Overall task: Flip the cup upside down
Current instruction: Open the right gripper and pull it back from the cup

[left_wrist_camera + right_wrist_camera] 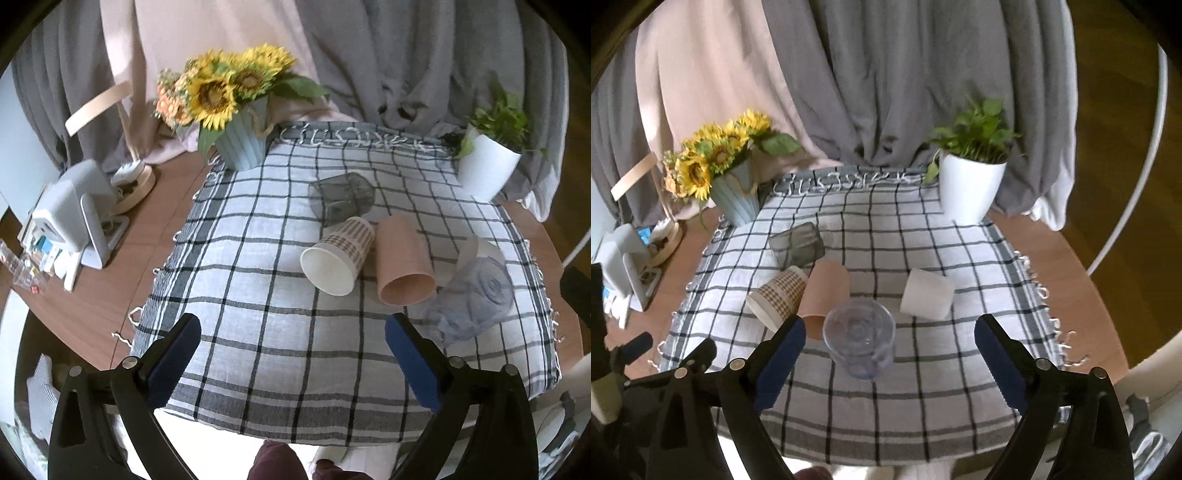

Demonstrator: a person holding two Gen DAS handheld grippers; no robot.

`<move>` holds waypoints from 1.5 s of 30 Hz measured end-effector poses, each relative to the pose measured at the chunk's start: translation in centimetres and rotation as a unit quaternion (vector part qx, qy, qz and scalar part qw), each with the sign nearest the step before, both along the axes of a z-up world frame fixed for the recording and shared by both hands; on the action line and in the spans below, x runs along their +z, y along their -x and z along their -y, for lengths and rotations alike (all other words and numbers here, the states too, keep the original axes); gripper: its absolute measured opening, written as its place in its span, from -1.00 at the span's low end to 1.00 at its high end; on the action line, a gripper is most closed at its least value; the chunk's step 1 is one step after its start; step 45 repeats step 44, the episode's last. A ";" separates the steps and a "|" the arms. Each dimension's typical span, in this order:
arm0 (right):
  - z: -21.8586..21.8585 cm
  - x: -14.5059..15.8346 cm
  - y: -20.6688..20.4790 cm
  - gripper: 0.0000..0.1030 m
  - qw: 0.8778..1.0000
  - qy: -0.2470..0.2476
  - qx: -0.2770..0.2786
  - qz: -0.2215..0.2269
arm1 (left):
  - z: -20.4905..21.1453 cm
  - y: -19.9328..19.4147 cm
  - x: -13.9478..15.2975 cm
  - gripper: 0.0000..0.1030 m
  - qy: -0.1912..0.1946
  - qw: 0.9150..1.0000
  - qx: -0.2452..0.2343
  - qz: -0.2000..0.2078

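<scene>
Both grippers hover with fingers apart, holding nothing. The clear plastic cup (pixel 860 341) lies on its side on the checked cloth (pixel 960 258), just ahead of the right gripper (pixel 889 345). Approach stage; next, straddle and clamp its wall.

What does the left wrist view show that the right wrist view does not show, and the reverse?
Only the left wrist view: the left claw, open, and the white cup only partly, behind the clear cup.

Only the right wrist view: the right claw, open, and the whole white cup lying on its side.

Both: the checked cloth, sunflower pot, white plant pot, grey cup, patterned paper cup and pink cup.
</scene>
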State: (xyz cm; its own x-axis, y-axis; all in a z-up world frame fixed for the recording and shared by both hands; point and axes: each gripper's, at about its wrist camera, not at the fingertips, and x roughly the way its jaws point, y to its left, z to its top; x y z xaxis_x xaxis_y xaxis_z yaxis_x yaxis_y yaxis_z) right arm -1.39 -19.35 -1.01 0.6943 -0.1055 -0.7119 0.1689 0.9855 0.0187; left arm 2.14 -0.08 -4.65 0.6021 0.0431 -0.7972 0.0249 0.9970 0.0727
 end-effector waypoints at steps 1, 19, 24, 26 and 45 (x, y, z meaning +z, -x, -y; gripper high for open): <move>0.1 0.3 0.6 0.80 1.000 -0.002 -0.001 0.004 | 0.2 0.3 0.2 0.98 0.000 1.000 -0.003 0.002; 1.7 1.1 6.3 0.81 0.999 -0.032 -0.034 0.010 | 1.5 4.3 2.8 0.99 -0.005 0.999 -0.035 0.037; 1.7 1.1 6.5 0.81 0.999 -0.035 -0.032 0.008 | 1.5 4.5 3.0 0.99 -0.008 0.999 -0.032 0.042; 1.7 1.1 6.6 0.81 0.999 -0.035 -0.033 0.008 | 1.4 4.6 3.1 0.99 -0.007 0.999 -0.030 0.043; 1.5 0.8 5.7 0.81 0.999 -0.040 -0.023 -0.003 | 1.5 4.4 3.1 0.99 -0.005 0.999 -0.029 0.041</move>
